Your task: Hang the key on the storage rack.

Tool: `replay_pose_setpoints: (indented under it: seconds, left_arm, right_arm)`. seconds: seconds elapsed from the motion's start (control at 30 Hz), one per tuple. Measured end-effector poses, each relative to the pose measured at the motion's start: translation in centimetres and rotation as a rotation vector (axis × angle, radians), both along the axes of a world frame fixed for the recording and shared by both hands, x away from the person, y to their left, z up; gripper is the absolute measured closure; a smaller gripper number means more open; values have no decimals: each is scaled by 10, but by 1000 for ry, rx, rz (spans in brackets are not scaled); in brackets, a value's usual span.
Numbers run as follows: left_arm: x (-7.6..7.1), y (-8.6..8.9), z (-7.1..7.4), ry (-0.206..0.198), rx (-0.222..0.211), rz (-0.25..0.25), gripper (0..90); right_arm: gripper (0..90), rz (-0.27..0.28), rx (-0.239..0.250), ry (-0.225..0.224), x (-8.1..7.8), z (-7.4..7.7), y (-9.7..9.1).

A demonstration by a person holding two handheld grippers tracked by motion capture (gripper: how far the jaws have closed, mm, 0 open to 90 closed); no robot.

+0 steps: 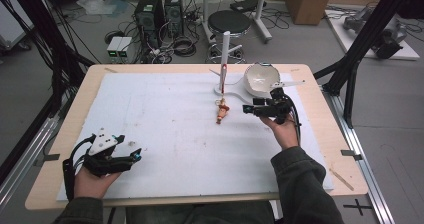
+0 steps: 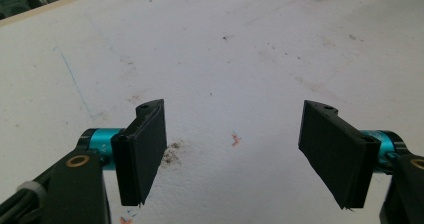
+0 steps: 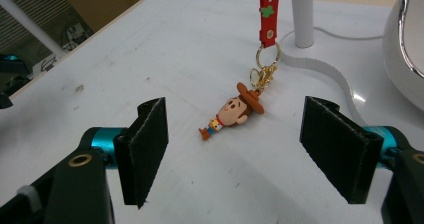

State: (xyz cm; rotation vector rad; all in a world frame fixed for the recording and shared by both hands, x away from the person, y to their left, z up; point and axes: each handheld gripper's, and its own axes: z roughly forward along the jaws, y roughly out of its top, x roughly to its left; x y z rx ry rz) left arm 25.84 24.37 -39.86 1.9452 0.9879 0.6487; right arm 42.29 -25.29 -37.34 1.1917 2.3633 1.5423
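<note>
A small cowboy figure keychain (image 1: 221,111) lies on the white mat (image 1: 165,129), its red strap (image 3: 269,11) running up to a white stand (image 1: 224,64). In the right gripper view the cowboy figure (image 3: 235,110) lies just ahead of the jaws, on its side, joined to the strap by gold rings. My right gripper (image 1: 248,108) is open, a little to the right of the figure, with nothing between its jaws. Down at the near left of the mat my left gripper (image 1: 137,157) is open and empty; in its own view the left gripper (image 2: 232,154) hangs over bare mat.
A white bowl-shaped thing (image 1: 262,79) with a shiny rim rests tilted just right of the stand. The mat covers a wooden table (image 1: 320,129). Beyond the far edge stand a black stool (image 1: 229,21), computer towers and loose cables on the floor.
</note>
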Motion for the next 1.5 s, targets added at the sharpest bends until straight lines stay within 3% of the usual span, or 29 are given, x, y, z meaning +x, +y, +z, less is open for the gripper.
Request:
replay_pose_setpoints:
  seconds: [0.23,0.53,0.9,1.37,1.5]
  left_arm:
    - [0,0,0,1,-1,-1,275]
    - [0,0,0,2,-1,-1,275]
    - [0,0,0,2,-2,-1,275]
    - [0,0,-1,7,-3,-4,274]
    - [0,0,-1,7,-3,-3,274]
  right_arm:
    - [230,16,-7,-29,-6,4,3]
    - [210,27,-27,-41,-11,7,3]
    - [191,50,-18,-45,-21,11,4]
    - [182,17,-27,-54,-37,-4,-11]
    - [169,14,-49,-55,-43,-7,-14]
